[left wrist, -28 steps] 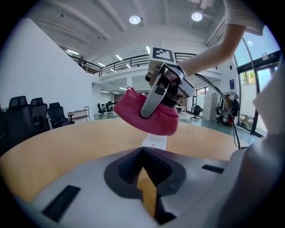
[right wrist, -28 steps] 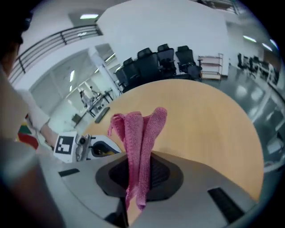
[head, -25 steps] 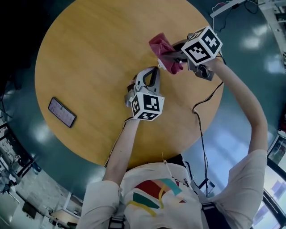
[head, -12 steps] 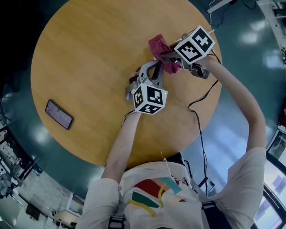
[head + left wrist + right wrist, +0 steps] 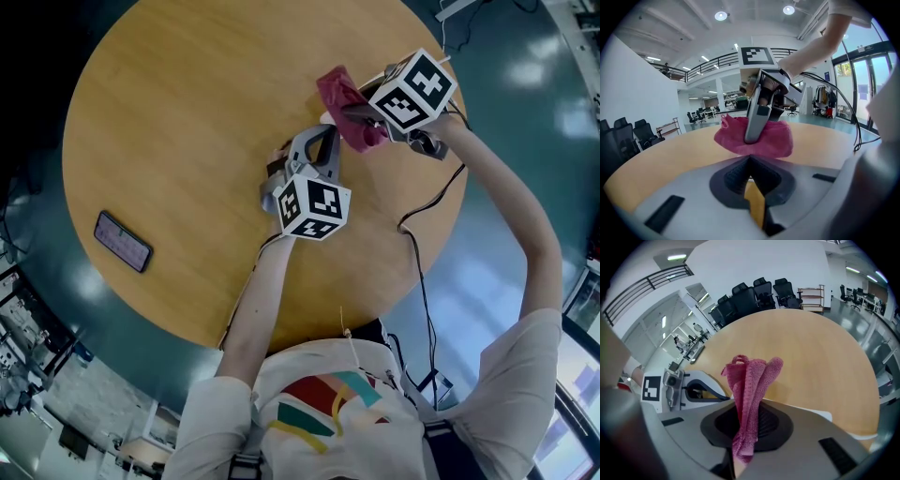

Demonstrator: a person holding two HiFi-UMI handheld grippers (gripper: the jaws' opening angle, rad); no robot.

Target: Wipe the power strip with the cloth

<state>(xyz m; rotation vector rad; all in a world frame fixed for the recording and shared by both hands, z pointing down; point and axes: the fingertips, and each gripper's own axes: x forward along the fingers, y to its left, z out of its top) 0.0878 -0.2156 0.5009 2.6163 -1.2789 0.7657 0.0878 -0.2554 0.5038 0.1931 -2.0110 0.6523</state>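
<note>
My right tool [image 5: 746, 427] pinches the cloth [image 5: 751, 380], which is bunched upright between its jaws; it looks soft, light and floppy, so I judge a mid-fold grip best; a white edge just beyond that tool, likely the power strip [image 5: 824, 417], lies flat on the bench [image 5: 820, 357], rigid and apt to slide; my left tool [image 5: 750, 159], jaws pressed together, points at the cloth.

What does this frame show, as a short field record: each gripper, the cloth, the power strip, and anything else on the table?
left gripper: jaws together, nothing seen between them, aimed at the cloth
right gripper: jaws shut on the cloth
cloth: pink, bunched, sticking out past the jaws
power strip: white, mostly hidden under the right gripper
table: round, wooden
phone: lying flat near the table's left edge, apart from both grippers
</note>
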